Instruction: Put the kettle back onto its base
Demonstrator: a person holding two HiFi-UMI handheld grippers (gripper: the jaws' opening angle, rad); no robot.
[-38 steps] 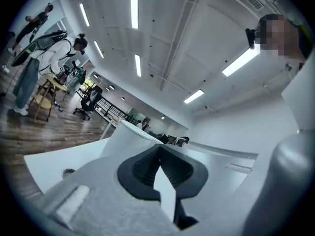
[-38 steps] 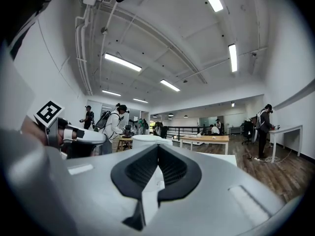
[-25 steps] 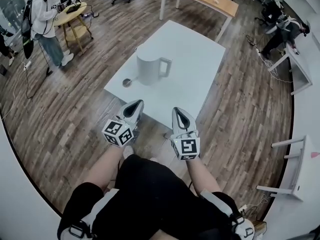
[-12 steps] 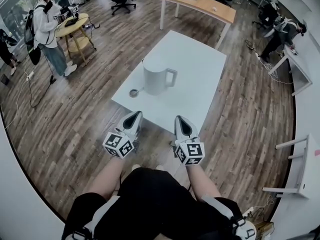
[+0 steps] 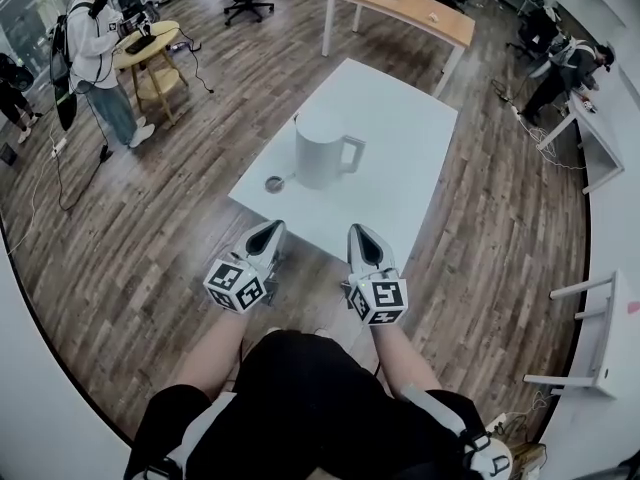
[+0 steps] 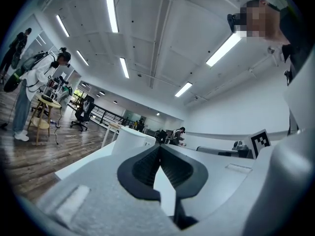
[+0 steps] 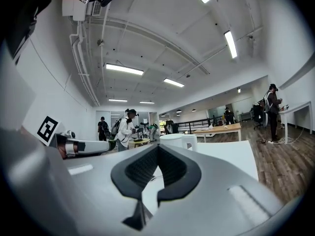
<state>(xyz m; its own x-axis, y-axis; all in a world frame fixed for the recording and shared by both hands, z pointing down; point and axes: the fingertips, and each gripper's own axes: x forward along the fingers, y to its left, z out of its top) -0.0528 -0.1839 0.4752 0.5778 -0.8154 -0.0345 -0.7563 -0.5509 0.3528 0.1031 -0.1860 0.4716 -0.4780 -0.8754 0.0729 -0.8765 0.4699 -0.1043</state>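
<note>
- Kettle point(image 5: 322, 148): stands upright on the white table point(image 5: 400, 118), handle out to the right in the head view, not on its base point(image 5: 273, 183).
- Base: lies flat near the table's left edge, just beside the kettle on its near-left side.
- Left gripper point(image 5: 262, 240): jaws closed tight together, nothing between them, pointing at the table from just off its near edge.
- Right gripper point(image 5: 365, 246): same deal, jaws pressed together and empty, alongside the left one and well short of the kettle.
- Both held over the wood floor point(image 5: 180, 238), in front of the person's lap.
</note>
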